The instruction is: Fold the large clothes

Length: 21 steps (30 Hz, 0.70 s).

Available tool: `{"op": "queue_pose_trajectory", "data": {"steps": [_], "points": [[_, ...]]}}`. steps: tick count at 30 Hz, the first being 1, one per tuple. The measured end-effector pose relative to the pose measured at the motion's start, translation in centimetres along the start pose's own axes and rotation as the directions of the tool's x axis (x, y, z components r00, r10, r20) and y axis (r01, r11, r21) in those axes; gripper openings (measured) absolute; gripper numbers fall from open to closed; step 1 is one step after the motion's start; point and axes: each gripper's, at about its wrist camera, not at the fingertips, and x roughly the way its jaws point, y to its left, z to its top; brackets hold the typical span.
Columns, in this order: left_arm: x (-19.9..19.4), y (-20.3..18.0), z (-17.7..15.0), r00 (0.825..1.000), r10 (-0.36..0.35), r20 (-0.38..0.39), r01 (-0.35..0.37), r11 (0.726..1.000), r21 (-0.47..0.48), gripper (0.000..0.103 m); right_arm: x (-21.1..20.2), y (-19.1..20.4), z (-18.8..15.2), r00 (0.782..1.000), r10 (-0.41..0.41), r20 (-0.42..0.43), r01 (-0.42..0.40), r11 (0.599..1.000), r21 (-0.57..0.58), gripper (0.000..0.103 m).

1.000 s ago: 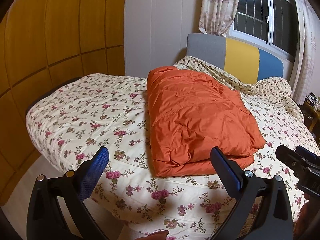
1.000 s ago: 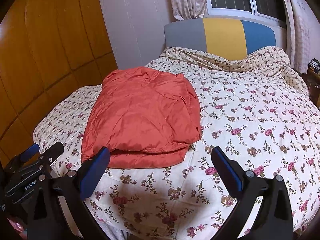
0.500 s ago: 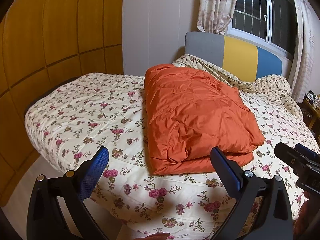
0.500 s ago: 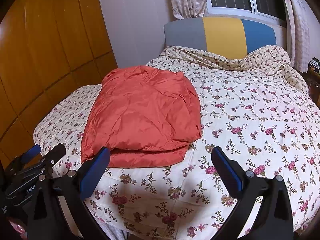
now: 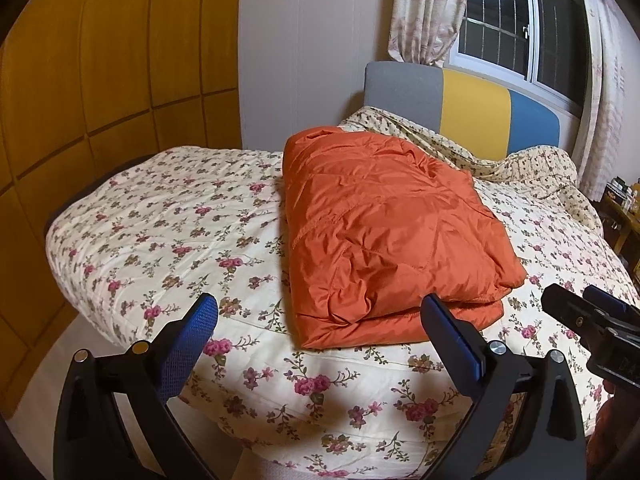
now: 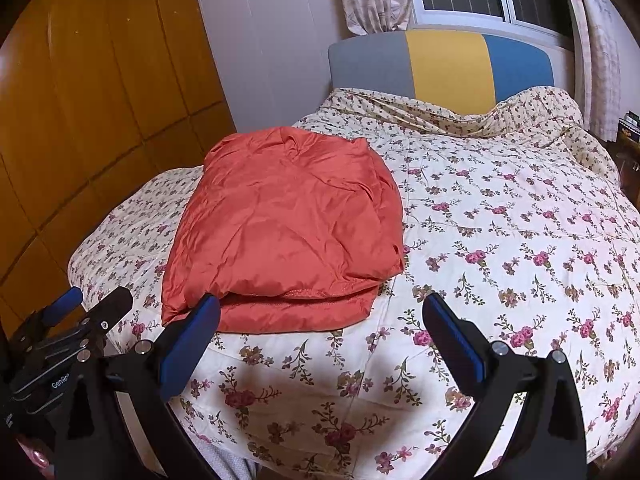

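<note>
Left wrist view: I have the orange padded garment (image 5: 392,232) lying on the floral bedspread (image 5: 168,224), already doubled into a thick rectangular bundle, its layered open edges facing me at the near end and its long axis running away from me toward the grey, yellow and blue headboard (image 5: 472,116). My left claw (image 5: 320,340) has its fingers spread wide and holds nothing; it hangs over the near edge of the bed, just short of the bundle, with the near left corner of the bundle between the two blue pads. Right wrist view: my right claw (image 6: 320,340) is likewise spread and empty, and the garment (image 6: 288,224) sits far and to the left of its centre line, its near right corner just inside the left pad; the right half of the bed ahead of this claw is bare bedspread (image 6: 520,240). Judgement: the left claw is the better centred on the near edge, the right one would need to shift left. The bundle looks close to finished; if another fold is wanted, I expect it across the long axis, near end carried to the far end. Slippery puffy fabric may spring open.
</note>
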Motion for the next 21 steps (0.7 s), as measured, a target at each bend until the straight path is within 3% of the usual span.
{"op": "queue_pose_trajectory", "data": {"steps": [21], "points": [[0.46, -0.67, -0.13, 0.999, -0.039, -0.021, 0.039, 0.999, -0.007, 0.100, 0.94, -0.48, -0.04, 1.000, 0.008, -0.027, -0.008, 1.000, 0.009, 0.101]]}}
